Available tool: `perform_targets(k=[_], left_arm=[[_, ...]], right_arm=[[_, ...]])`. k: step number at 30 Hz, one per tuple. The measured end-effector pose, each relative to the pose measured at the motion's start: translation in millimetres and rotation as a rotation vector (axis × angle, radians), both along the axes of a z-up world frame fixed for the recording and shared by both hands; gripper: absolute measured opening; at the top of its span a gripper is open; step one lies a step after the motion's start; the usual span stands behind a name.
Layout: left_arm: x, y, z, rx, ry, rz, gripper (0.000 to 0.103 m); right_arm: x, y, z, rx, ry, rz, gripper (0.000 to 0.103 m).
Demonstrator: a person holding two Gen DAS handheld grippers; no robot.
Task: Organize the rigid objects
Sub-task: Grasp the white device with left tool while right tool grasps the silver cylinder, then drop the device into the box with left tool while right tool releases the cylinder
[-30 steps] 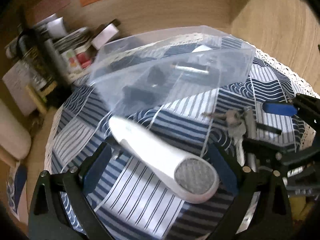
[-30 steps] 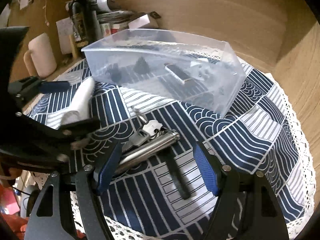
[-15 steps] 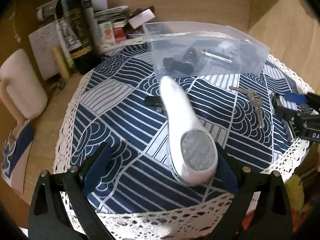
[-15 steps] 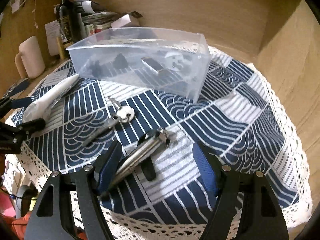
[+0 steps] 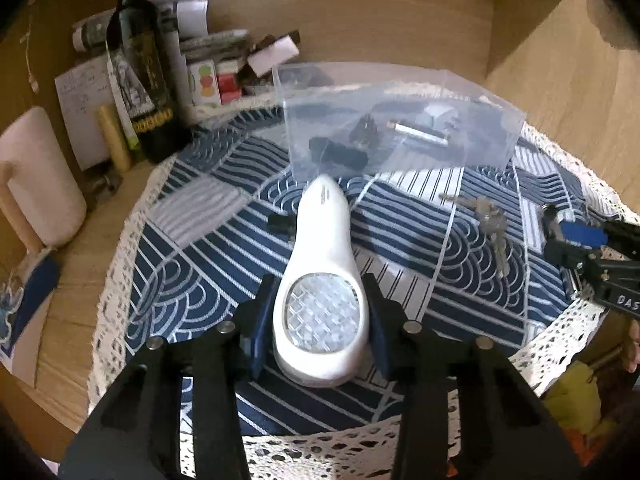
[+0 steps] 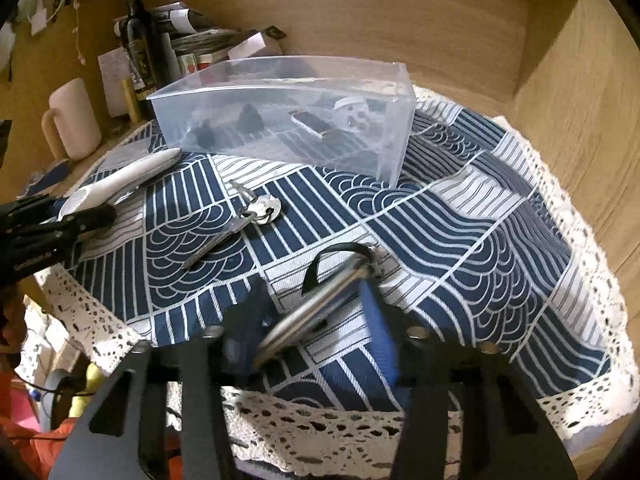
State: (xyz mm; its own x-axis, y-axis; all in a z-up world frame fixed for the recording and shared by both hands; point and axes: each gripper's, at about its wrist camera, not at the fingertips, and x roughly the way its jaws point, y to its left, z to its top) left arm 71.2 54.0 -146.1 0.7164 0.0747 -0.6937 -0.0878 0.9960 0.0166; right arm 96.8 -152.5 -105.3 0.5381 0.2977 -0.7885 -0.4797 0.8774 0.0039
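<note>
Four items are sitting in the bin (image 6: 280, 120); we are gripping the lint remover (image 5: 320, 292) with the left gripper (image 5: 318, 320), a metal tube (image 6: 316, 304) with the right gripper (image 6: 308, 336); keys (image 6: 256, 212) are waiting.

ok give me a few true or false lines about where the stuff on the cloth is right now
1. The left gripper is shut on the white handheld device. True.
2. The keys lie inside the clear plastic box. False: they lie on the patterned cloth in front of it.
3. The metal cylinder sits between the right gripper's fingers. True.
4. The dark bottle lies on its side. False: it stands upright.
</note>
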Motion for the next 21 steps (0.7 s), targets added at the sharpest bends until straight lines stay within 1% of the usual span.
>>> perform_targets(k=[1, 2, 4, 5, 12, 16, 21], left_arm=[[-1, -1, 5, 0.003, -0.017, -0.001, 0.041], [-1, -1, 9, 0.003, -0.027, 0.0, 0.041], [0, -2, 20, 0.005, -0.058, 0.001, 0.04], [0, -1, 25, 0.006, -0.071, -0.001, 0.04], [9, 1, 62, 0.026, -0.166, -0.014, 0.039], [19, 1, 71, 0.045, -0.204, -0.013, 0.039], [29, 1, 82, 0.04, -0.215, -0.022, 0.039]], right_arm=[[0, 0, 0, -0.002, -0.002, -0.002, 0.032], [0, 1, 0, -0.004, -0.002, -0.002, 0.026], [0, 2, 0, -0.013, -0.008, -0.004, 0.018], [0, 2, 0, -0.019, -0.012, -0.004, 0.016], [7, -3, 3, -0.024, -0.032, -0.018, 0.014], [16, -9, 11, 0.017, -0.035, -0.029, 0.014], [25, -11, 33, 0.047, -0.092, -0.04, 0.014]])
